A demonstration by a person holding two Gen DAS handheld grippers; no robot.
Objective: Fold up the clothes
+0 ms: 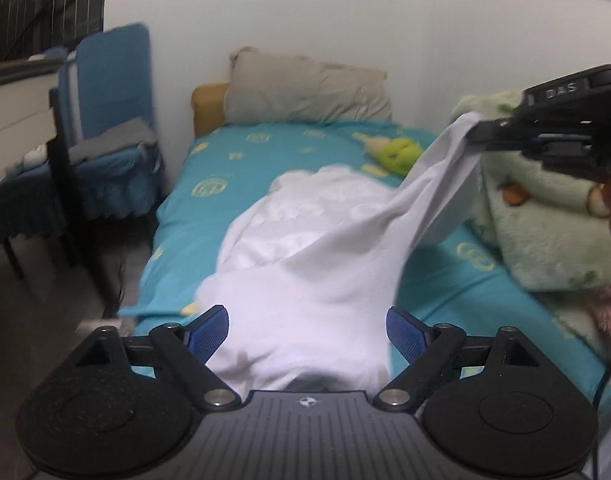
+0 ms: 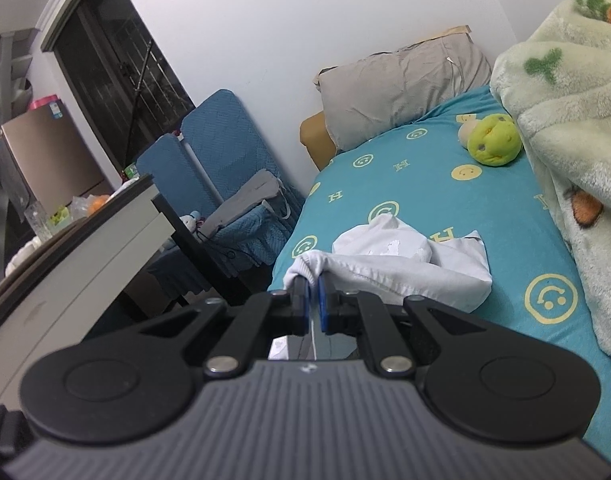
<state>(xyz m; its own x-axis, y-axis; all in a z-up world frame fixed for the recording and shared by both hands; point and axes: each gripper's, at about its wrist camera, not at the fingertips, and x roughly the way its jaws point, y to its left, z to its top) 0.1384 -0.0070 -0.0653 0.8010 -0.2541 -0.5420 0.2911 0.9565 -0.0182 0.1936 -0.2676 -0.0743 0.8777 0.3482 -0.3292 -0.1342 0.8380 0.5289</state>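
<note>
On the bed [image 1: 177,208], below the pillow [image 1: 305,92], the white garment [image 1: 305,280] lies bunched on the teal sheet. My right claw [image 2: 312,296] is clenched on its ribbed edge, lifting one corner toward the fleece blanket [image 1: 545,216]. My left claw [image 1: 307,332] hangs released, jaws wide, cloth between the pads [image 1: 207,334] but not pinched. I judge this the spreading step, before any fold. Next I need the left to pinch the near edge, then pull both corners apart to flatten it.
</note>
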